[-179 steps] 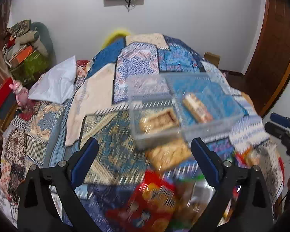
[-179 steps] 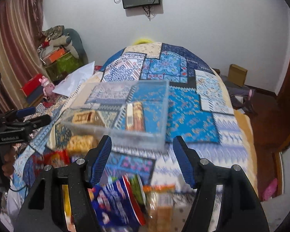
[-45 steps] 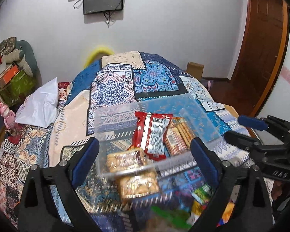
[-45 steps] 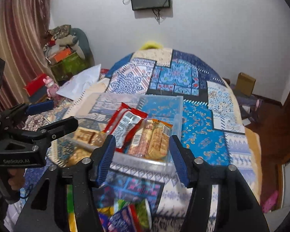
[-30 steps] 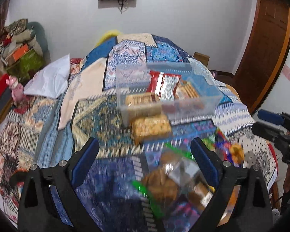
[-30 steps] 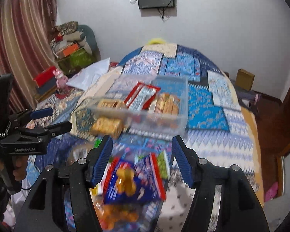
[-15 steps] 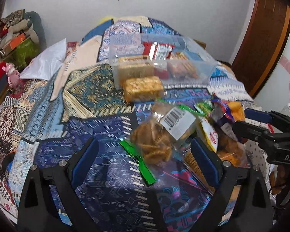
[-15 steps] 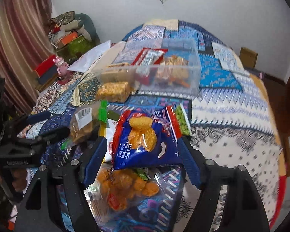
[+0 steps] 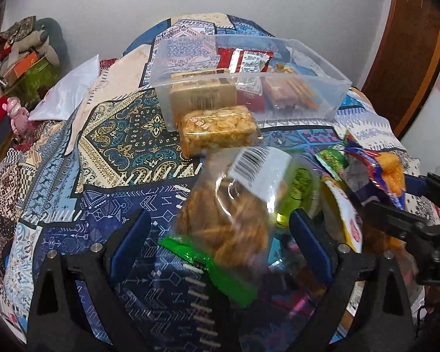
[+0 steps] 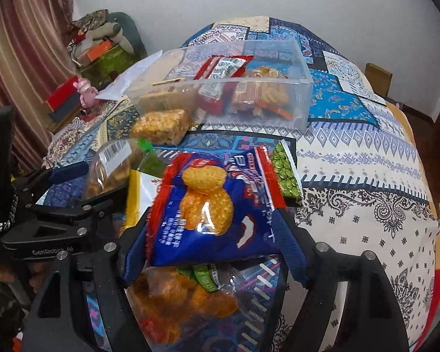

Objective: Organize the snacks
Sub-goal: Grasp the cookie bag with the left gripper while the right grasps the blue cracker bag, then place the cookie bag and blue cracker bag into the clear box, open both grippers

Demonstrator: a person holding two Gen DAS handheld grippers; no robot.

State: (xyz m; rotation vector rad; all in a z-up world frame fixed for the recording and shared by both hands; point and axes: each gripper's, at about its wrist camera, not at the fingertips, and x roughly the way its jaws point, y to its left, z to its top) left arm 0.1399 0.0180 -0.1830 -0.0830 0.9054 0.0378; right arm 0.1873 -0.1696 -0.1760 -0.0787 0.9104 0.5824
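Note:
A clear plastic bin [image 9: 316, 67] [image 10: 302, 85] on the patterned bedspread holds a tan biscuit pack [image 9: 202, 95], a red-and-white packet [image 9: 249, 61] and a pack of sticks [image 9: 290, 91]. A golden rice-cake pack [image 9: 217, 130] [image 10: 162, 126] lies against the bin's near wall. My left gripper [image 9: 217, 246] is open around a clear bag of brown crackers [image 9: 226, 214] with a barcode label. My right gripper [image 10: 211, 252] is open around a blue-and-red biscuit bag [image 10: 211, 205]. The jaws' contact with either bag is unclear.
A green pea packet [image 10: 284, 173], a yellow-white bag [image 10: 140, 190] and a clear bag of orange snacks [image 10: 176, 302] lie in the pile near me. A white pillow [image 9: 70, 94], a pink toy [image 9: 17, 114] and stacked boxes [image 10: 99, 52] are at the left. A wooden door [image 9: 407, 44] is at the right.
Both grippers have dropped from near the bin to the snack pile at the near edge. Each now straddles a bag. A red-and-white packet has appeared in the bin since the oldest frames.

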